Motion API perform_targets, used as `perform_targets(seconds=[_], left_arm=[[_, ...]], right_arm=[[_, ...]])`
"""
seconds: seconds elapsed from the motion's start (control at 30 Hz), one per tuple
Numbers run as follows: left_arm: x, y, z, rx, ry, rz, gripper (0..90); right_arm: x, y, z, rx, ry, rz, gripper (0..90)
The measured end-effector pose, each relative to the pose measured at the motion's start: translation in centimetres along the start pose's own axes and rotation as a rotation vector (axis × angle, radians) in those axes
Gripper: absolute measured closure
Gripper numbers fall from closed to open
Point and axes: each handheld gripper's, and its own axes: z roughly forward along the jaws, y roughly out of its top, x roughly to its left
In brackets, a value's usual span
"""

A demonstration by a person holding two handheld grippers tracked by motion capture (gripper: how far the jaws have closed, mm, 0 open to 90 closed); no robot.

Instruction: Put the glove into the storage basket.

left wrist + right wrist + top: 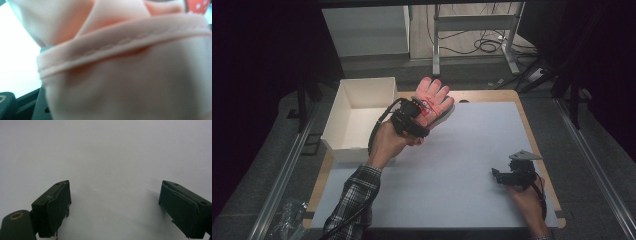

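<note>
Pink fabric glove (435,96) with a red patterned patch, held aloft in the left gripper (414,120), clamped on its cuff.

It hangs above the white mat's (472,165) far edge, just right of the white open box (357,117). Fingers point to 12 o'clock, long axis roughly 12 to 6. Judging by position, boxing probably remains. The right gripper (115,207) rests at 4 o'clock, jaws wide, holding nothing.

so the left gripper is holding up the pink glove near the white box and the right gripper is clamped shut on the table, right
Not quite. The left gripper does hold the pink glove up beside the white box, but the right gripper is not shut: the right gripper view shows its jaws spread wide apart over the bare white table surface, with nothing between them.
</note>
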Motion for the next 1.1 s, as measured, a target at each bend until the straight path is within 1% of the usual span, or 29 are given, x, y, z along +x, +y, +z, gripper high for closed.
perform_targets(seconds=[0.2, 0.33, 0.37, 0.4, 0.43, 0.5, 0.53, 0.77, 0.83, 0.9, 1.1], left_arm=[[1.3, 0.2, -1.5, -0.001, 0.026, -0.033, 40.6], [2.5, 0.1, -2.5, -0.011, 0.055, -0.065, 40.3], [3.0, 0.0, -2.9, -0.014, 0.066, -0.080, 40.3], [3.0, 0.0, -2.9, -0.014, 0.066, -0.080, 40.2], [3.6, -0.2, -3.3, -0.016, 0.080, -0.098, 40.2], [4.3, -0.4, -3.7, -0.018, 0.091, -0.116, 40.1], [4.8, -0.6, -4.0, -0.022, 0.104, -0.136, 40.1], [7.4, -1.9, -5.2, -0.026, 0.158, -0.216, 39.9], [8.0, -2.3, -5.5, -0.026, 0.175, -0.238, 39.9], [8.9, -2.8, -5.7, -0.026, 0.193, -0.273, 39.8], [10.6, -4.2, -5.5, -0.022, 0.222, -0.331, 39.5]], right_arm=[[0.0, 0.0, 0.0, 0.000, 0.001, -0.001, 11.0], [0.0, 0.0, 0.0, 0.001, 0.001, 0.000, 11.1], [0.0, 0.0, 0.0, 0.001, 0.001, 0.000, 11.1], [0.0, 0.0, 0.0, 0.001, 0.001, 0.000, 11.1], [0.0, 0.0, 0.0, 0.001, 0.001, 0.000, 11.1], [0.0, 0.0, 0.0, 0.000, 0.001, -0.001, 11.1], [0.0, 0.0, 0.0, 0.001, 0.001, 0.000, 11.1], [0.0, 0.0, 0.0, -0.001, -0.001, 0.001, 11.1], [0.0, 0.0, 0.0, 0.000, 0.000, 0.001, 11.1], [0.0, 0.0, 0.0, 0.000, -0.001, 0.001, 11.1], [0.0, 0.0, 0.0, -0.001, -0.001, 0.002, 11.1]])
